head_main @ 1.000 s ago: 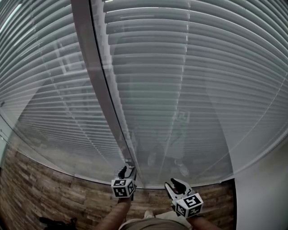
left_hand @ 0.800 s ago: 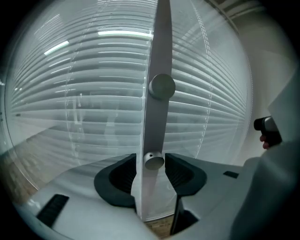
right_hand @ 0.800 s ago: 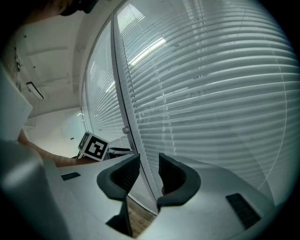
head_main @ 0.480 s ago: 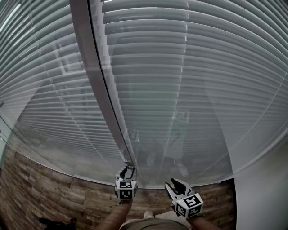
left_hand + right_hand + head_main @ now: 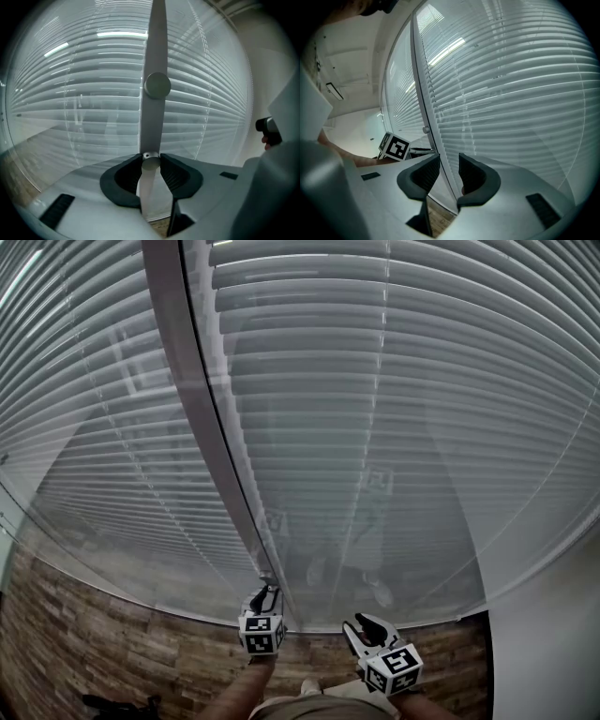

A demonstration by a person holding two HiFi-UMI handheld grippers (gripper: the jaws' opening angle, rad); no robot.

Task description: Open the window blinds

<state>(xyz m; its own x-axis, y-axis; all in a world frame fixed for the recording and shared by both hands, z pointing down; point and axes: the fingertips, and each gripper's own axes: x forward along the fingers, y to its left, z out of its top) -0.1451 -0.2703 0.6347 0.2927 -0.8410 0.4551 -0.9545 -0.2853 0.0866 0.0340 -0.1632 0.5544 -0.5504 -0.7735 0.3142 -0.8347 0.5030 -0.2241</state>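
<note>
Closed white slat blinds (image 5: 375, 427) hang behind glass on both sides of a grey upright window post (image 5: 202, 427). At the post's foot, my left gripper (image 5: 267, 594) has just been closing, and its jaws now touch both sides of a small round metal knob (image 5: 151, 162), which sits between the pads of the left gripper (image 5: 150, 159). A second, larger round knob (image 5: 157, 85) sits higher on the post. My right gripper (image 5: 361, 622) hovers to the right of the post near the glass. The jaws of the right gripper (image 5: 449, 158) stand close together with nothing between them.
A wood-look floor (image 5: 94, 634) runs below the glass. A white wall (image 5: 553, 634) closes the right side. The left gripper's marker cube (image 5: 396, 146) shows left of the post in the right gripper view. A person's forearms show at the bottom edge.
The left gripper has rolled a little at the post's foot, so its marker cube now faces up squarely, and its jaws have narrowed on the knob. The right gripper has not moved.
</note>
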